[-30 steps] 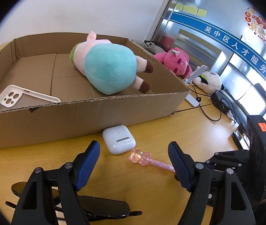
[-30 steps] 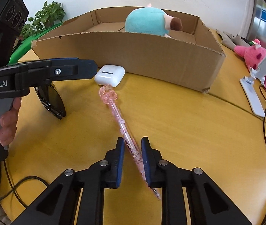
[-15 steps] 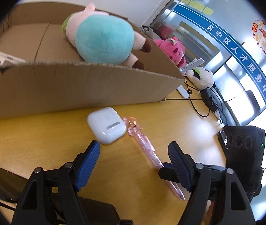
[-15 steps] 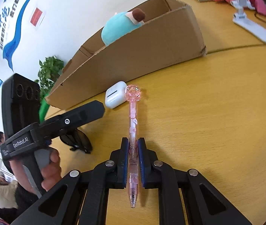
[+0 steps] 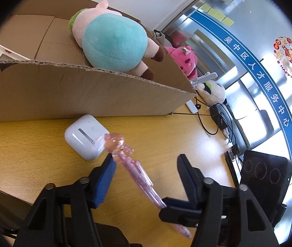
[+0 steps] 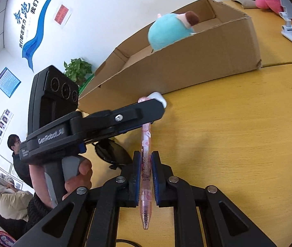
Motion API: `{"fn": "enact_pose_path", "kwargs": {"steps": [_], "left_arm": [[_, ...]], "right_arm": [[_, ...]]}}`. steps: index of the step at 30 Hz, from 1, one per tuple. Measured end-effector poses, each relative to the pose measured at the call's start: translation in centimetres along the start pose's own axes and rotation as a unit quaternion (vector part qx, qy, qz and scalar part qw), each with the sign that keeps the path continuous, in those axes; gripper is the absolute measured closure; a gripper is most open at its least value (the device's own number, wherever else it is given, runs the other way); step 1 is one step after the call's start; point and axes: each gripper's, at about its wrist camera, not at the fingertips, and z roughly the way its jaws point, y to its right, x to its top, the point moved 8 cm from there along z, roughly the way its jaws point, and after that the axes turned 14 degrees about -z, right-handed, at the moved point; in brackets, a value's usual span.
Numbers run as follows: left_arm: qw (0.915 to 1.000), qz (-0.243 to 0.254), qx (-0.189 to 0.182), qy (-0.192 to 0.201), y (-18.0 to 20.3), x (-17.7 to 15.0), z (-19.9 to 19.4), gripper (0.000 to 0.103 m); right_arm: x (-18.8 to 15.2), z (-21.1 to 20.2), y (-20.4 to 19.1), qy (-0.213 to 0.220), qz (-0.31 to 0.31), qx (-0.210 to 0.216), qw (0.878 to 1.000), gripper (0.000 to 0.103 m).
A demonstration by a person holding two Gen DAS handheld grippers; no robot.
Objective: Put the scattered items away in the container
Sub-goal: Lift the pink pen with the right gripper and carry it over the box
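Yellow worktop (image 6: 238, 135) carries the work. Right gripper (image 6: 146, 177) jaws are clenched on a pink pen (image 6: 146, 164), held off the surface. Left gripper (image 5: 146, 177) jaws are closing around the pen's upper shaft, pads not pressing. White earbud case (image 5: 85, 136) lies just beyond, beside the cardboard box (image 5: 84, 94) containing a plush toy (image 5: 113, 43).

You work at a yellow wooden table (image 6: 248, 135) set against a white wall (image 6: 113, 6). A blue banner (image 5: 269, 82) with white characters crosses the glass partition (image 5: 217, 47) beyond the table's far right corner. A potted plant (image 6: 77, 72) stands past its left edge, under posters (image 6: 7, 82).
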Motion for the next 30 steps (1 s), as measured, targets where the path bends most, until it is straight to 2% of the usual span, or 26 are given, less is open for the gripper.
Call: {"fn": "enact_pose_path", "kwargs": {"steps": [2,4,7,15,22,30], "left_arm": [[1.0,0.001,0.0,-0.003,0.1,-0.1,0.1,0.067],[1.0,0.006,0.005,-0.005,0.2,-0.2,0.3,0.073],[0.9999,0.014,0.005,-0.002,0.6,-0.1,0.1,0.09],[0.9996,0.025,0.003,0.012,1.0,0.1,-0.4,0.091],[0.9988,0.033,0.008,0.035,1.4,1.2,-1.9,0.091],[0.9946,0.066,0.028,0.075,3.7,4.9,-5.6,0.091]], "right_arm": [[-0.1,0.2,-0.4,-0.001,-0.002,0.009,1.0,0.092],[0.0,0.8,-0.9,-0.002,-0.007,0.014,1.0,0.092],[-0.2,1.3,-1.1,-0.01,-0.011,0.016,1.0,0.092],[0.5,2.1,-1.6,-0.02,-0.02,0.021,0.999,0.092],[2.1,2.6,-2.4,-0.027,-0.054,0.01,0.998,0.092],[6.9,2.1,-4.7,-0.008,-0.116,0.012,0.993,0.092]]}}
